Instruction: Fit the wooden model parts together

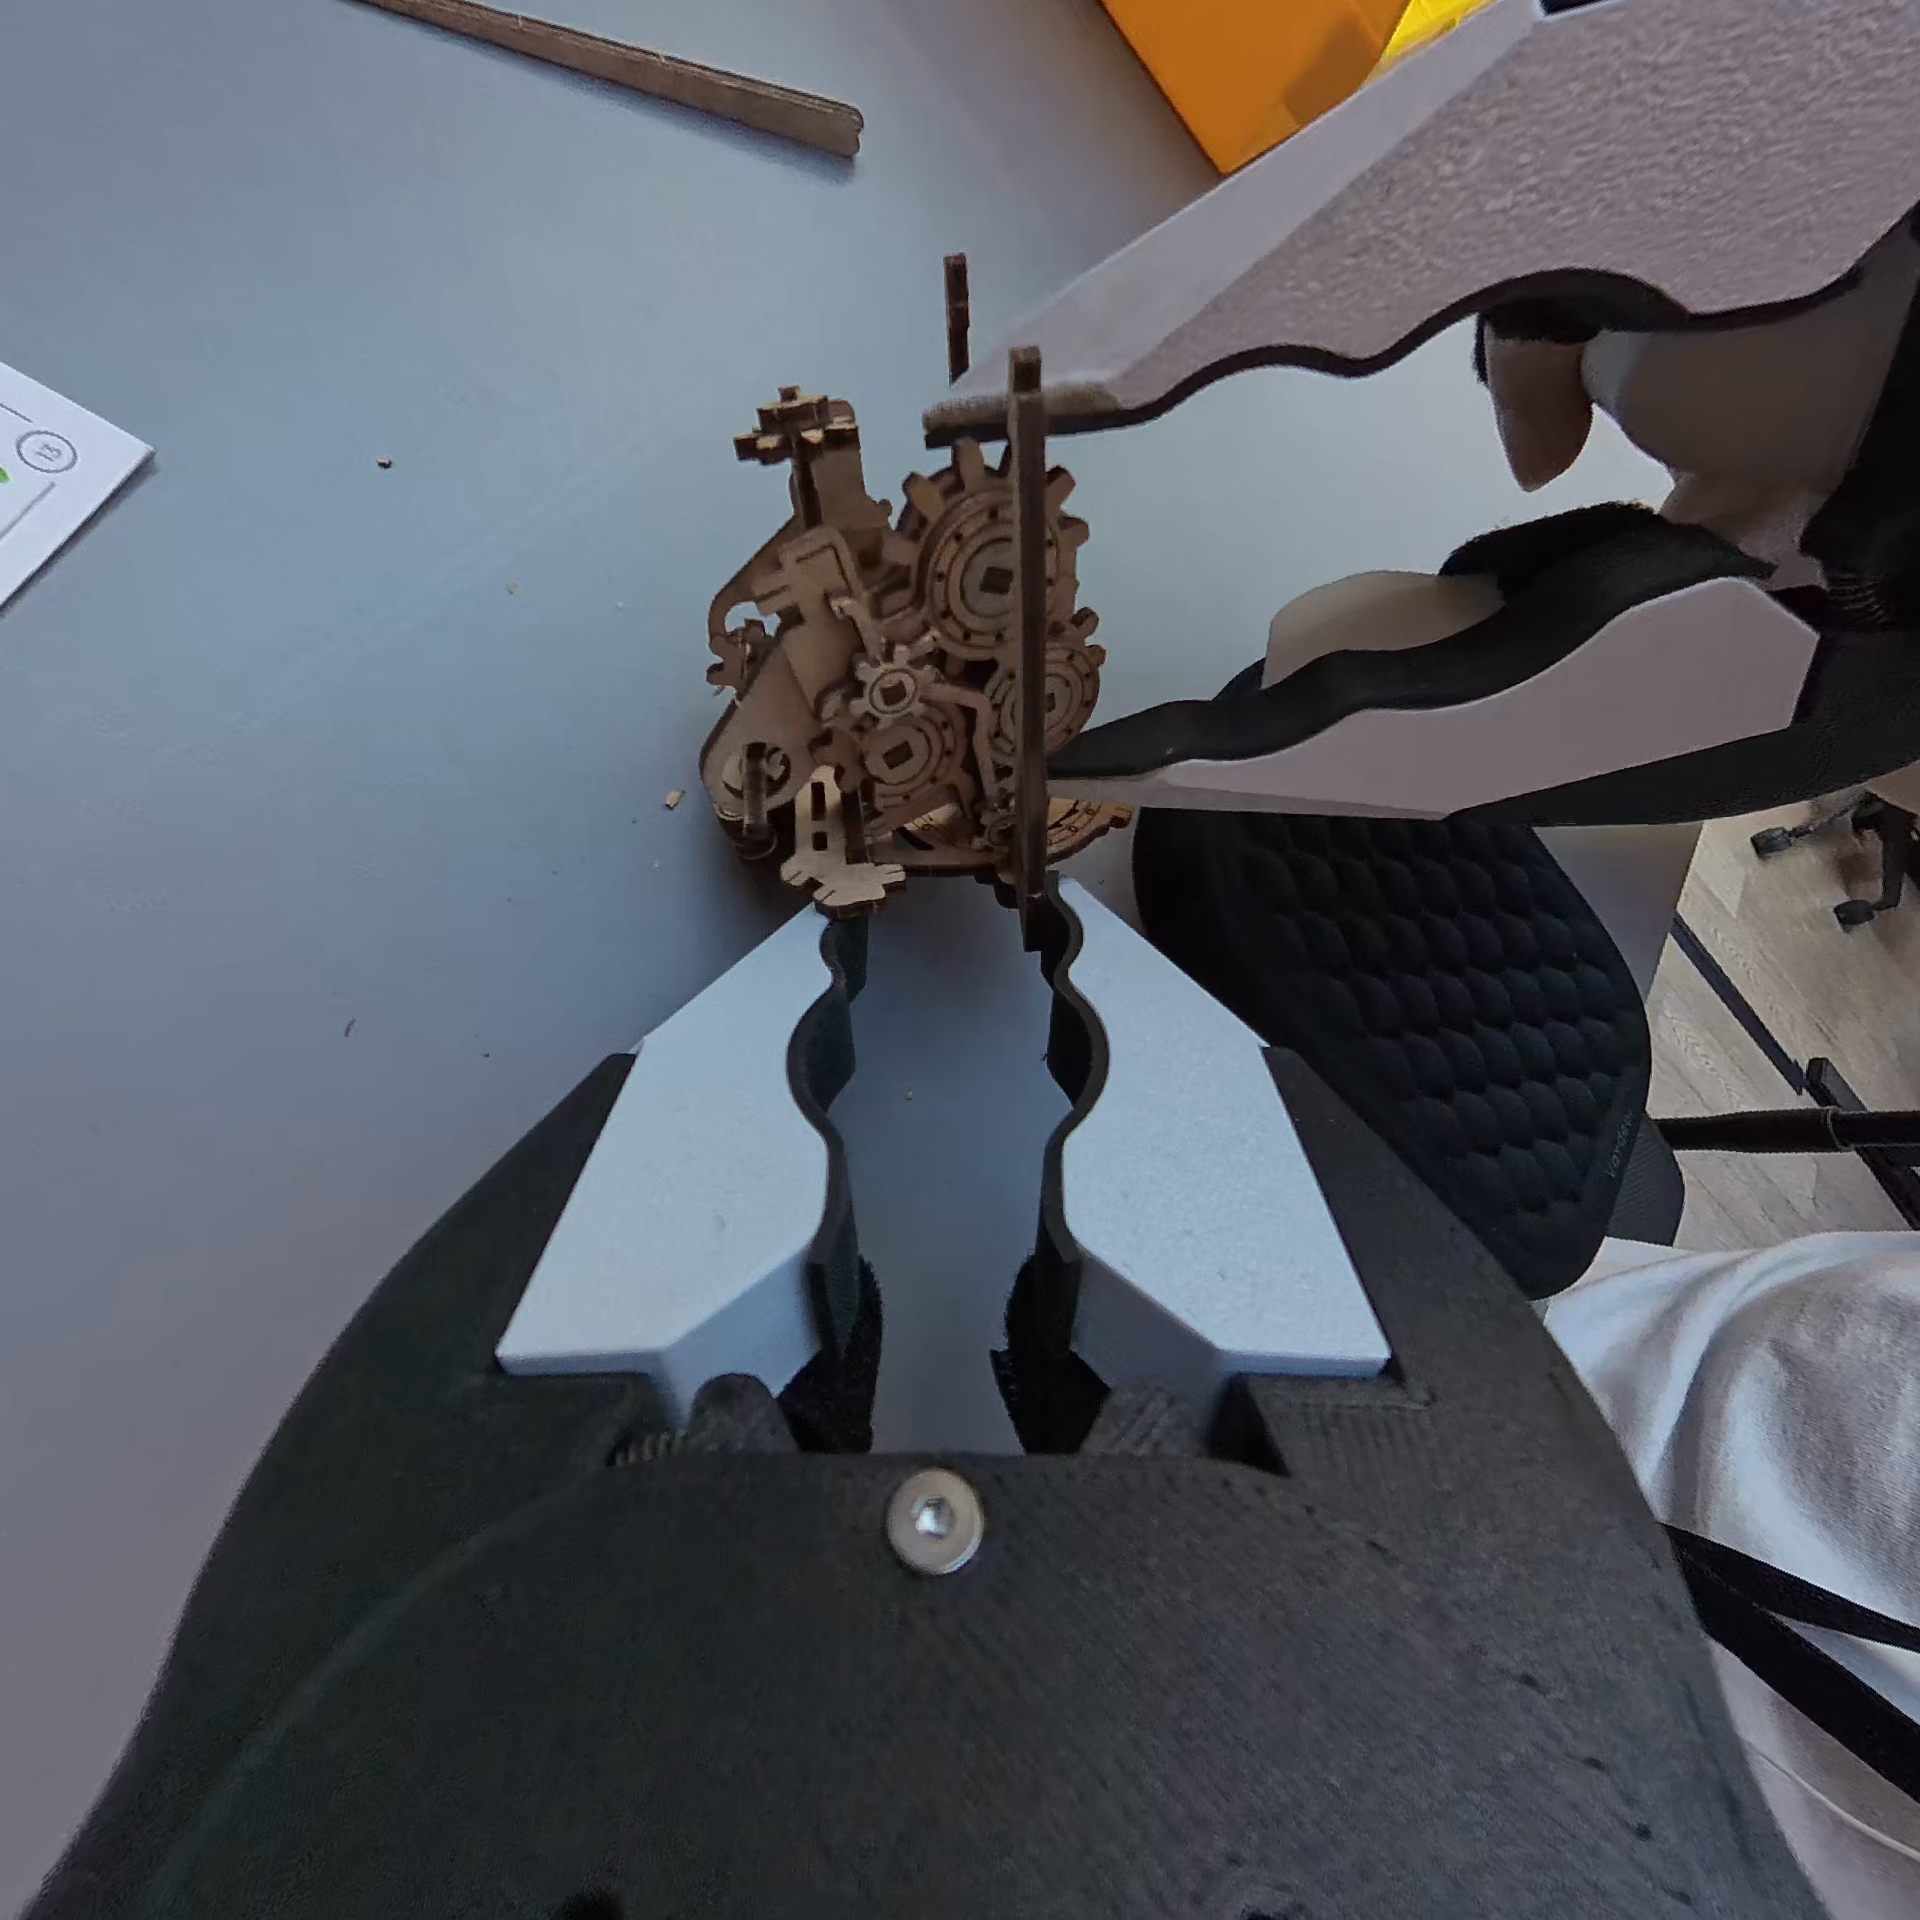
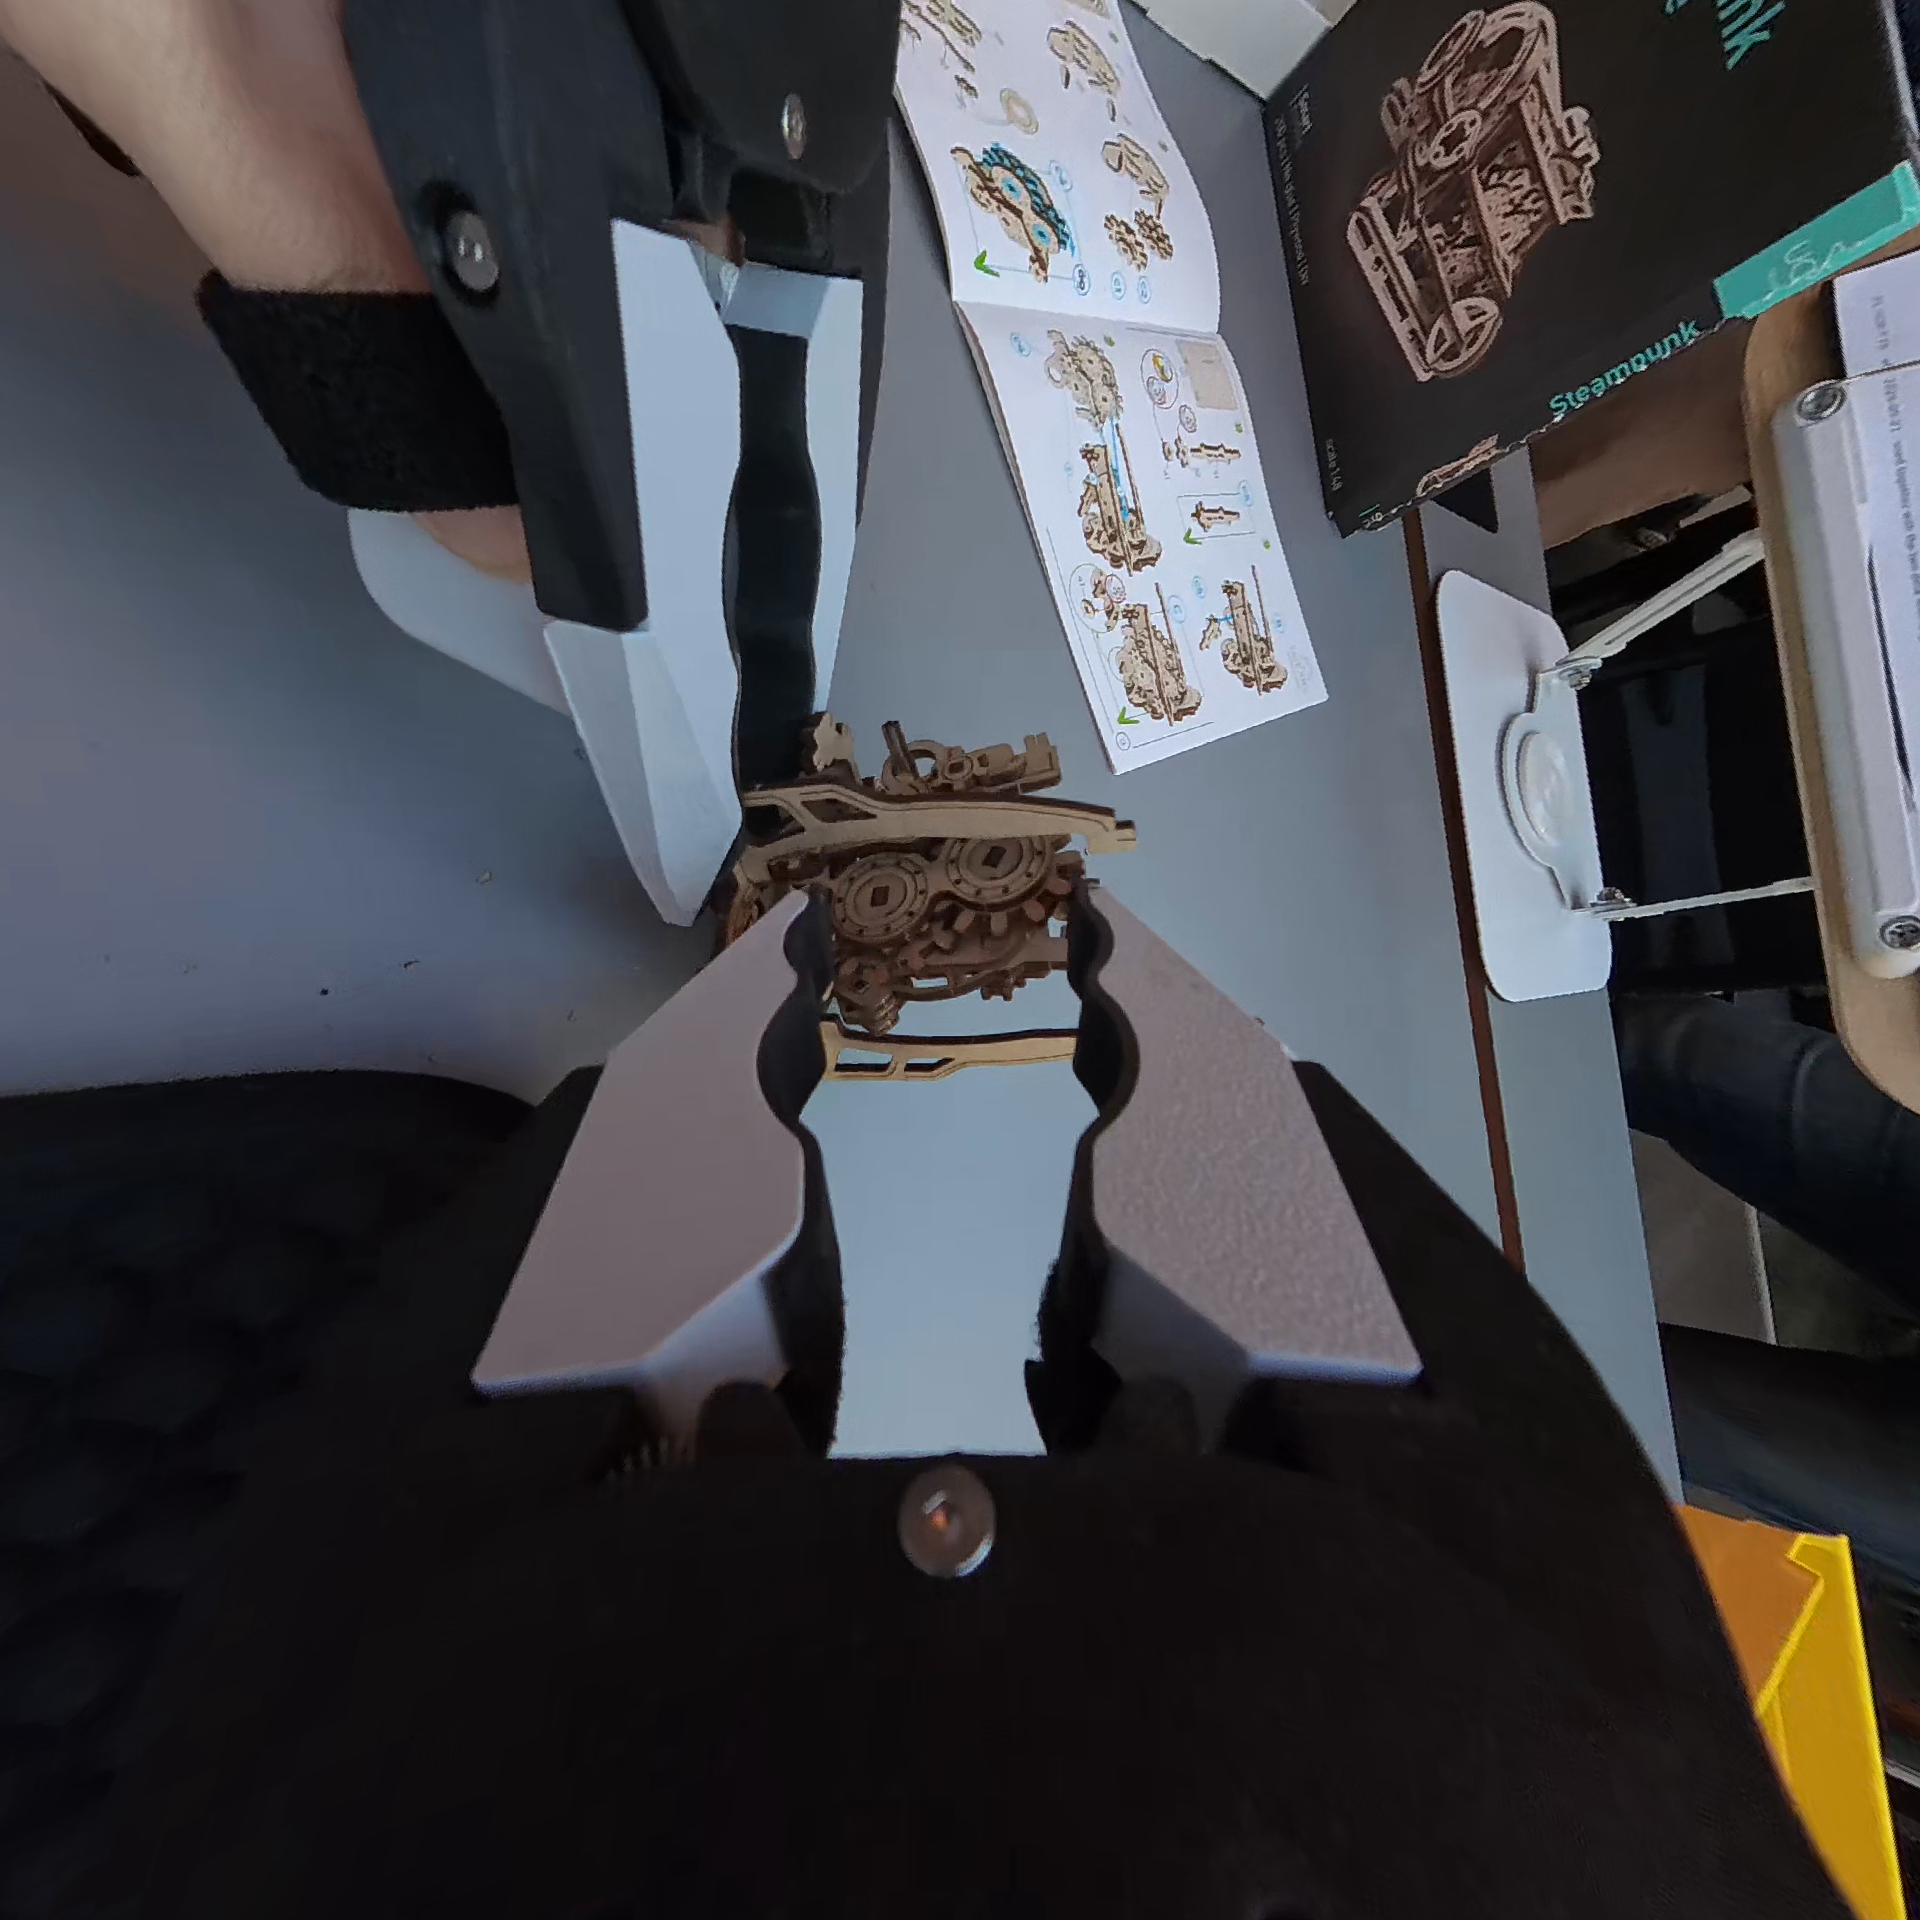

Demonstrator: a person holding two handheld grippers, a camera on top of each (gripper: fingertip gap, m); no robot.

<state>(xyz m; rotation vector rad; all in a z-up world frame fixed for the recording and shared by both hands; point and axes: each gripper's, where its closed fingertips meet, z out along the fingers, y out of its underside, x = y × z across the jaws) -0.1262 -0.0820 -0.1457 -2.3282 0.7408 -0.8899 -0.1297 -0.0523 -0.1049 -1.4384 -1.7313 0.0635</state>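
Observation:
A part-built wooden model (image 1: 862, 665) with several gears stands on the grey table (image 1: 312, 831). My left gripper (image 1: 945, 914) is shut on the model's base from the near side. My right gripper (image 1: 1013, 592) comes in from the upper right, shut on a flat wooden side panel (image 1: 1027, 623) that shows edge-on against the gears. In the right wrist view the right gripper (image 2: 945, 914) holds that panel (image 2: 956, 1049) by its two ends, next to the model (image 2: 935, 894). A matching panel (image 2: 935, 821) sits on the far side. The left gripper's fingers (image 2: 665, 727) reach the model's left end.
An open instruction booklet (image 2: 1122, 416) and the dark kit box (image 2: 1558, 208) lie beyond the model. A wooden strip (image 1: 644, 73) lies far back and a paper sheet (image 1: 52, 488) at left. A black chair seat (image 1: 1403, 1018) and a yellow bin (image 2: 1818, 1714) are beside the table.

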